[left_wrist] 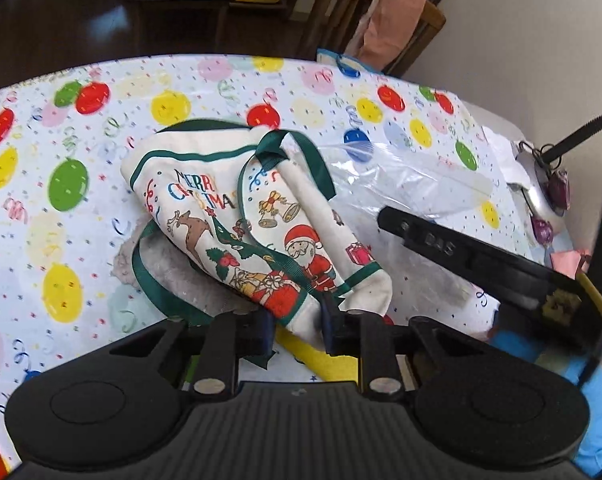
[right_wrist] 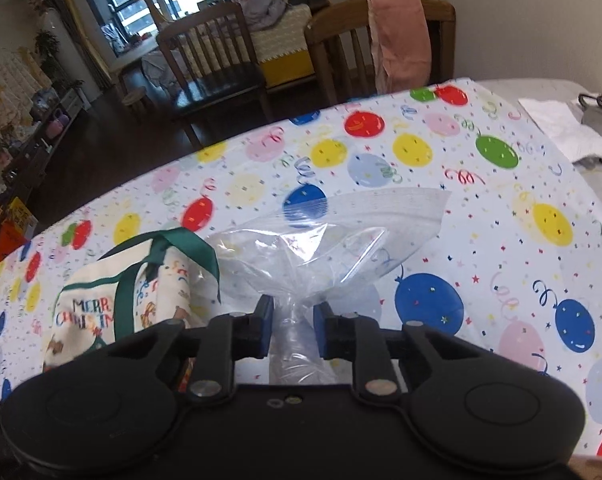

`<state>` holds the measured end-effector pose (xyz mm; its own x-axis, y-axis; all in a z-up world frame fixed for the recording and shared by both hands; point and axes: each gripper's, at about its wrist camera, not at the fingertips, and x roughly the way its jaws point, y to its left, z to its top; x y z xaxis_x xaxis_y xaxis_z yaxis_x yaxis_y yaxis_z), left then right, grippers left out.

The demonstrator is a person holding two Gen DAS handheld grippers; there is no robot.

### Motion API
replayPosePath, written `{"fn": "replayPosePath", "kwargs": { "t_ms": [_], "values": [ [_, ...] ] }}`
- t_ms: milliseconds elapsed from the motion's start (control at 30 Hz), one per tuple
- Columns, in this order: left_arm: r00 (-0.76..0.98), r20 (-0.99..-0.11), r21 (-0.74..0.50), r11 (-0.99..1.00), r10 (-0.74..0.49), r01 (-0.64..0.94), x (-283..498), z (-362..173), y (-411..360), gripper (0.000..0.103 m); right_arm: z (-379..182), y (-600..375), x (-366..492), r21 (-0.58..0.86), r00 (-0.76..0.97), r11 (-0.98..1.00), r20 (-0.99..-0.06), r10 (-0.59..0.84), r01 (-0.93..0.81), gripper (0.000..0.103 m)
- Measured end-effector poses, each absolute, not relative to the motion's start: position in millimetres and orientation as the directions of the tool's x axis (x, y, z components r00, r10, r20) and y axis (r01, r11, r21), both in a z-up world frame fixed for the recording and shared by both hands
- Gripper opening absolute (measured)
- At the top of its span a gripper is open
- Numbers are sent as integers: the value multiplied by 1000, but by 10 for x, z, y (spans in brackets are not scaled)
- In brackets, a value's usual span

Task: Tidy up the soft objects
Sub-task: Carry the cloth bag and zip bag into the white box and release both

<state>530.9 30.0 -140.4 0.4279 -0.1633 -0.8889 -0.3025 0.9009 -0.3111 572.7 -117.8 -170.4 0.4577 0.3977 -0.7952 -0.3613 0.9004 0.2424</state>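
Both tongs have a grip now, one on cloth, one on plastic

Left tongs [left_wrist: 299, 330] pinch the near corner of the Christmas apron [left_wrist: 237, 224], bunched mid-frame on the balloon-print desk [left_wrist: 61, 272]. Right tongs [right_wrist: 293, 330] squeeze the gathered neck of the clear plastic bag [right_wrist: 333, 240], which fans out at frame centre just right of the apron.

Crumpled Christmas cloth [left_wrist: 237, 216] beside clear bag [right_wrist: 301, 248]
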Motion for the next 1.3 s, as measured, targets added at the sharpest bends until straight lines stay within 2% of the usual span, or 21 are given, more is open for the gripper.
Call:
{"fn": "replayPosePath", "kwargs": {
  "t_ms": [700, 1300],
  "values": [
    [548, -819, -390, 865, -170, -315, 4716, -659, 823, 21, -733, -1201, 4924, 299, 472, 790, -670, 573, -535, 20],
    [641, -749, -397, 889, -170, -228, 3565, 9, 1196, 21, -55, -1014, 4028, 295, 444, 704, -605, 661, -646, 20]
  ]
}}
